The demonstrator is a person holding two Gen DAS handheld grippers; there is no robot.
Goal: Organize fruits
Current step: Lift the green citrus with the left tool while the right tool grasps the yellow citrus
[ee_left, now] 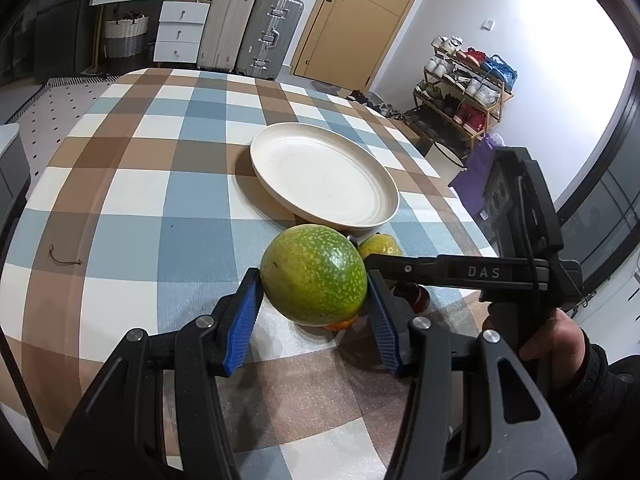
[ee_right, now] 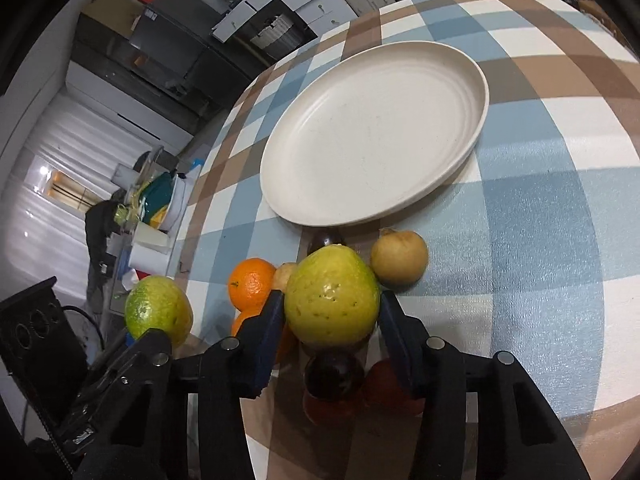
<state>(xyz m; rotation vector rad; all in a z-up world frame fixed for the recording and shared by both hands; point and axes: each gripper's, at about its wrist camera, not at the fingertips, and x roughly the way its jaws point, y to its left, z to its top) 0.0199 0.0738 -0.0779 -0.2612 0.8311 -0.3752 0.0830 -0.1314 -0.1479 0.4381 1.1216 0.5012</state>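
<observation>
My left gripper (ee_left: 314,288) is shut on a green speckled fruit (ee_left: 314,276), held just above the checked tablecloth; that fruit also shows in the right wrist view (ee_right: 158,312). My right gripper (ee_right: 332,312) is shut on a yellow-green fruit (ee_right: 333,296), also visible behind the right gripper's arm in the left wrist view (ee_left: 380,245). An empty cream plate (ee_left: 324,174) (ee_right: 372,128) lies just beyond both. On the cloth sit an orange (ee_right: 250,282), a tan round fruit (ee_right: 398,258), dark plums (ee_right: 334,372) and a red fruit (ee_right: 386,384).
The checked table (ee_left: 160,200) extends to the left and far side. Suitcases (ee_left: 248,24), white drawers (ee_left: 180,28) and a door stand behind it. A shoe rack (ee_left: 464,88) is at the right. A cluttered cart (ee_right: 148,208) stands past the table edge.
</observation>
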